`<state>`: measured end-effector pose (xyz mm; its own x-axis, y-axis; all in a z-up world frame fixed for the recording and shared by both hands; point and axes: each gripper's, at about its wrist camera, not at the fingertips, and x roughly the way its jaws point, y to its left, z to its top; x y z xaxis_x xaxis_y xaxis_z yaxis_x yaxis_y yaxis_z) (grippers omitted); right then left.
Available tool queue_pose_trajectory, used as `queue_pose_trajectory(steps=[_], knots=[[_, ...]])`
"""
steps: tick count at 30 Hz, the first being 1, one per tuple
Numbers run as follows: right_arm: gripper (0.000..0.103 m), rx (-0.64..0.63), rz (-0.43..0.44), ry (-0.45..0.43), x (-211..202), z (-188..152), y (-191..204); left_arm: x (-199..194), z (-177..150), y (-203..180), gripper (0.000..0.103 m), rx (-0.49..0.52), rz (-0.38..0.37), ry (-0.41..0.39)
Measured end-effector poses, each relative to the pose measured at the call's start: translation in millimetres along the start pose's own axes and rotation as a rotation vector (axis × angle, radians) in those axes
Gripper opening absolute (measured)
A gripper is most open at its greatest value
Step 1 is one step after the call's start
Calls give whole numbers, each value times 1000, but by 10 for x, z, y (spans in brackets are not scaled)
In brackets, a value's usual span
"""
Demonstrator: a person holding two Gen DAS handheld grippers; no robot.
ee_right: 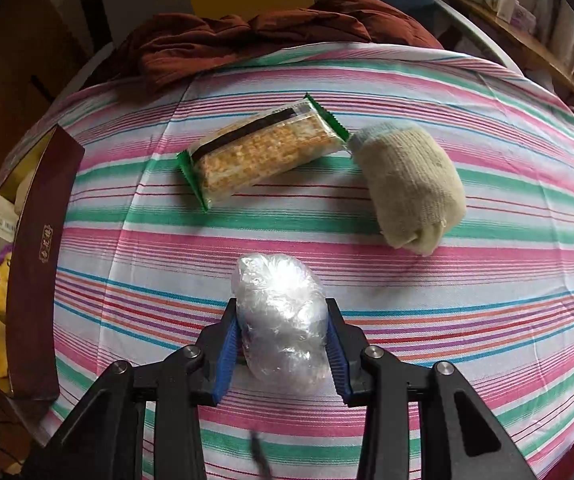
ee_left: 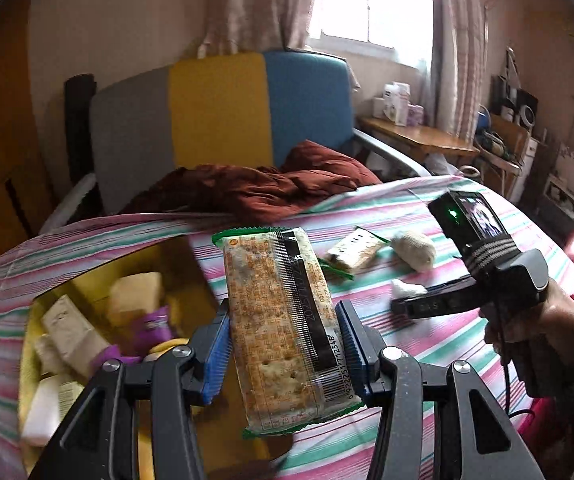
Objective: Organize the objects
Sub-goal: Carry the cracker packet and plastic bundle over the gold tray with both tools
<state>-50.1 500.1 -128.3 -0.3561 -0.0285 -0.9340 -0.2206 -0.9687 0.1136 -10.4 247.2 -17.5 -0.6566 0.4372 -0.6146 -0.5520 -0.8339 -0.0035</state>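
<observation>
Left wrist view has the left gripper (ee_left: 283, 354) with its jaws clamped on the long sides of a cracker packet (ee_left: 281, 328), held on end above the striped sheet (ee_left: 427, 344) of a bed. Just left of it and lower sits an open box (ee_left: 87, 280) with a yellow lining, holding pale packets and something purple; blur makes these hard to name. Farther out on the sheet lie a second cracker packet (ee_left: 353, 256) and a rolled sock (ee_left: 413, 249). Past them a brown blanket (ee_left: 263, 186) is bunched against a grey, yellow and blue headboard (ee_left: 223, 116), with a curtained window (ee_left: 371, 4) and a wooden side table (ee_left: 419, 136) behind.

Only this view shows the right hand (ee_left: 535, 332) and the device it holds, with a small lit screen on top. The other gripper's fingers appear to lie low over the sheet beside a white lump, though that part is blurred.

Right wrist view gives what is missing there: the right gripper (ee_right: 283, 344) has its jaws closed on a plastic-wrapped bundle (ee_right: 281, 320) resting on the striped sheet (ee_right: 467, 320). Beyond it the second cracker packet (ee_right: 263, 152) lies flat, its green end touching or nearly touching the rolled sock (ee_right: 411, 188). The box's maroon wall (ee_right: 35, 272) stands at the left edge, its inside mostly cut off.
</observation>
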Motion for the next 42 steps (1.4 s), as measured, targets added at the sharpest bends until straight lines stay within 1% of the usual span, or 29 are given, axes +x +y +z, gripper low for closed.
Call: queue_pose_trajectory(steps=[5, 14, 24, 29, 34, 39, 42], knots=[[39, -41, -29, -1, -6, -32, 89, -159, -80, 282, 50, -42, 38, -10], [39, -86, -39, -4, -7, -73, 235, -314, -221, 637, 51, -95, 85, -11], [39, -120, -27, 4, -67, -118, 350, -379, -370, 935, 51, -144, 128, 11], [39, -127, -29, 12, -29, -110, 481, -425, -405, 1062, 51, -165, 146, 9], [39, -125, -36, 26, -65, -201, 584, -458, -448, 1138, 51, -177, 153, 10], [39, -116, -20, 30, -106, -266, 676, -464, -508, 1204, 51, -195, 157, 22], [38, -93, 27, 33, -150, -323, 739, -472, -530, 1228, 51, -198, 161, 25]])
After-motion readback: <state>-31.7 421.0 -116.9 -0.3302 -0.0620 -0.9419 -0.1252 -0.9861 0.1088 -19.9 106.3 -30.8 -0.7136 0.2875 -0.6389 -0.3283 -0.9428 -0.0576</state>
